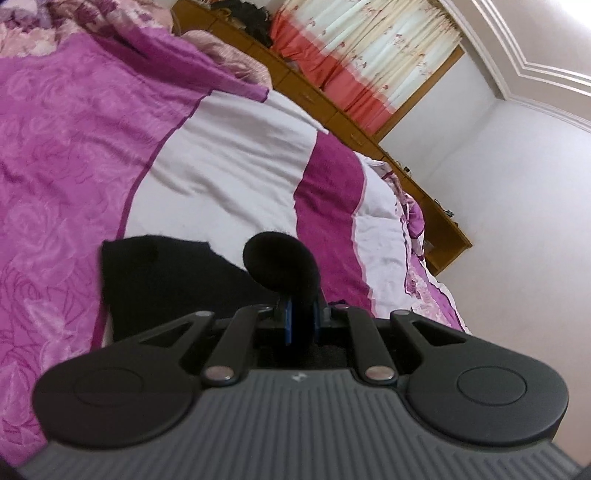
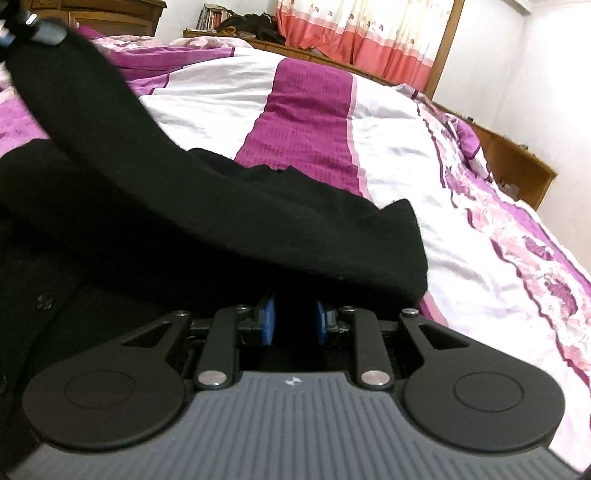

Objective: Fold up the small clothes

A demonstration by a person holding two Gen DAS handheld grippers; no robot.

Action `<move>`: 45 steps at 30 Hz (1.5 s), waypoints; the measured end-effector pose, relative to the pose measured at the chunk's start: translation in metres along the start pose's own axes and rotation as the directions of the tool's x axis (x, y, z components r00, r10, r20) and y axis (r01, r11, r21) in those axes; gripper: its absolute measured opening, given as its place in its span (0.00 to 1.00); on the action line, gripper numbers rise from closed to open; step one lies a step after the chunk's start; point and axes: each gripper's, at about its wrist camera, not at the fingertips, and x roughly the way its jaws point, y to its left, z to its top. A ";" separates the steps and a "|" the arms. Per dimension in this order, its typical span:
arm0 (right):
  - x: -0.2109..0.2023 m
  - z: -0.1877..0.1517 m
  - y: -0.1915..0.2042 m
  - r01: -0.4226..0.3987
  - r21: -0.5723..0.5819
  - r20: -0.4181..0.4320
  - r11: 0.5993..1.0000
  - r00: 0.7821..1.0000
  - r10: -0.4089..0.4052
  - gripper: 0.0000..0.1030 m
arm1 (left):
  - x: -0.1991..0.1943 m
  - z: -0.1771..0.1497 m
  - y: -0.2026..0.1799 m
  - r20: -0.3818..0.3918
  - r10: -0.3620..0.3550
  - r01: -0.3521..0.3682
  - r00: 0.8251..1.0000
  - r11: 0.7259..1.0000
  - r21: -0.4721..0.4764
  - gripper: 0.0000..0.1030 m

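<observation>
A black garment (image 2: 221,218) lies on the bed, partly lifted. My left gripper (image 1: 302,321) is shut on a fold of the black garment (image 1: 166,273), which bulges up between its blue pads and hangs toward the bed on the left. My right gripper (image 2: 295,321) is shut on the garment's near edge, its blue pads (image 2: 269,320) showing under the cloth. In the right wrist view the left gripper (image 2: 33,26) appears at the top left, holding a strip of the garment stretched up from the bed.
The bed is covered with a purple, magenta and white quilt (image 2: 388,140), also in the left wrist view (image 1: 229,162). A wooden shelf unit (image 1: 332,114) runs along the far side under pink and cream curtains (image 2: 362,33). A white wall (image 1: 517,229) lies to the right.
</observation>
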 end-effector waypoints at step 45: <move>-0.080 0.010 0.006 -0.072 0.020 -0.032 0.997 0.997 0.072 0.93 | -0.058 -0.060 0.017 0.073 0.415 -0.421 0.907 0.883 0.206 0.54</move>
